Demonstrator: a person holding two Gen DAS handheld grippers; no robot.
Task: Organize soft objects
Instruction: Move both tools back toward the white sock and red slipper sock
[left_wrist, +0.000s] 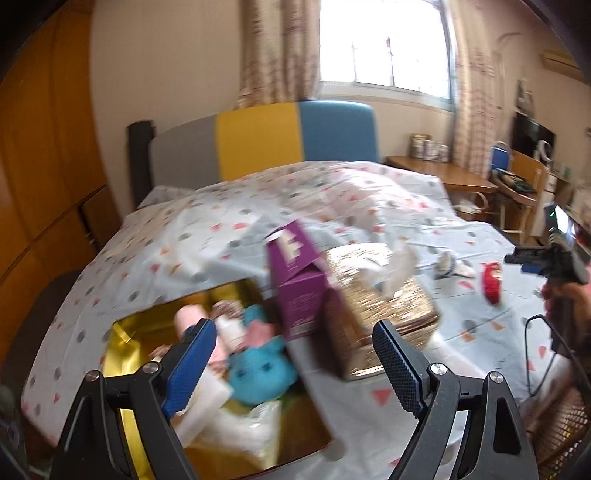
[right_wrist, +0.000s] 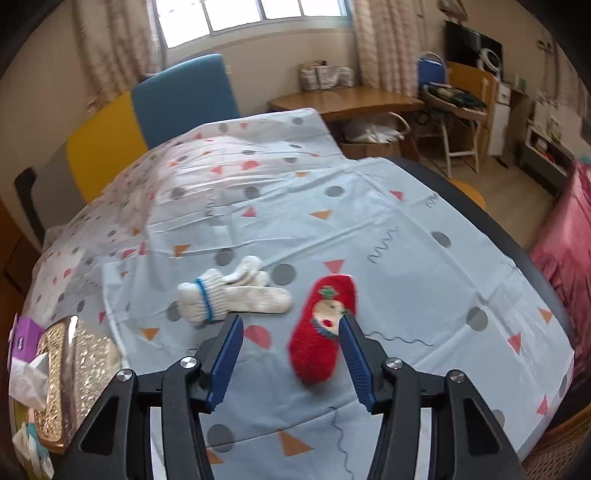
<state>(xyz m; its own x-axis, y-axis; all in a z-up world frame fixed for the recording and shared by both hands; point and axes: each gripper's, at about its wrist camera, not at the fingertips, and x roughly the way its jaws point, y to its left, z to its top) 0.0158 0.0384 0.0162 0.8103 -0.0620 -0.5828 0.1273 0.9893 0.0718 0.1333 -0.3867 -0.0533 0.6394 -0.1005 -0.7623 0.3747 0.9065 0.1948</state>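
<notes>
Red sock (right_wrist: 321, 332) lies mid-bed; your right tool (right_wrist: 291, 350), half open and empty, should straddle it, then squeeze.

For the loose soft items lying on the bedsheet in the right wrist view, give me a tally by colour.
White: 1, the knitted glove with a blue cuff band
Red: 1, the fuzzy sock with a cartoon patch
Total: 2

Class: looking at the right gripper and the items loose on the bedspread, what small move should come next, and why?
Probably lower the right gripper onto the red sock and close. Its jaws are open and empty, the sock lies just ahead, and the gold box already holds soft toys.
</notes>
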